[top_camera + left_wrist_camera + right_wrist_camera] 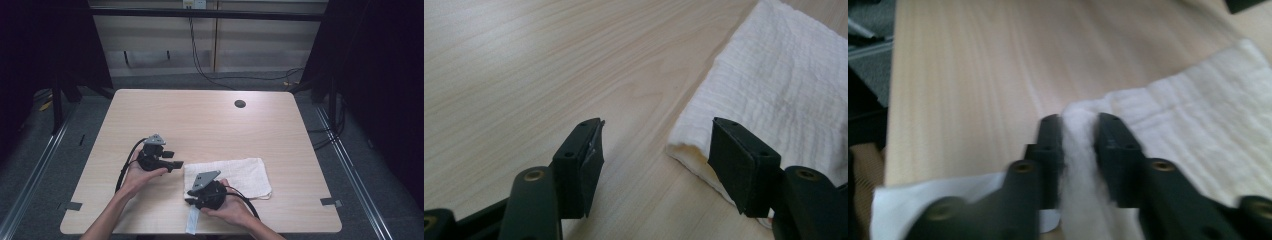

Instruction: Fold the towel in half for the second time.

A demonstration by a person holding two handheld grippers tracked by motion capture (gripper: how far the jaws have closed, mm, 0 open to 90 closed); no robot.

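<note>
A white folded towel (240, 175) lies on the light wood table (200, 120), near its front edge. My right gripper (191, 199) is at the towel's near left corner. In the right gripper view its jaws (1079, 127) are pressed on a bunched fold of the towel (1198, 110). My left gripper (175, 159) is held just left of the towel's far left corner. In the left gripper view it (656, 150) stands open with nothing between the pads, and its right jaw is over the edge of the towel (774, 75).
A dark round hole (240, 104) sits near the table's far edge. A white paper strip (192, 222) lies at the front edge under my right hand. Grey tape marks (331, 202) flag the front corners. Cables run across the floor behind the table.
</note>
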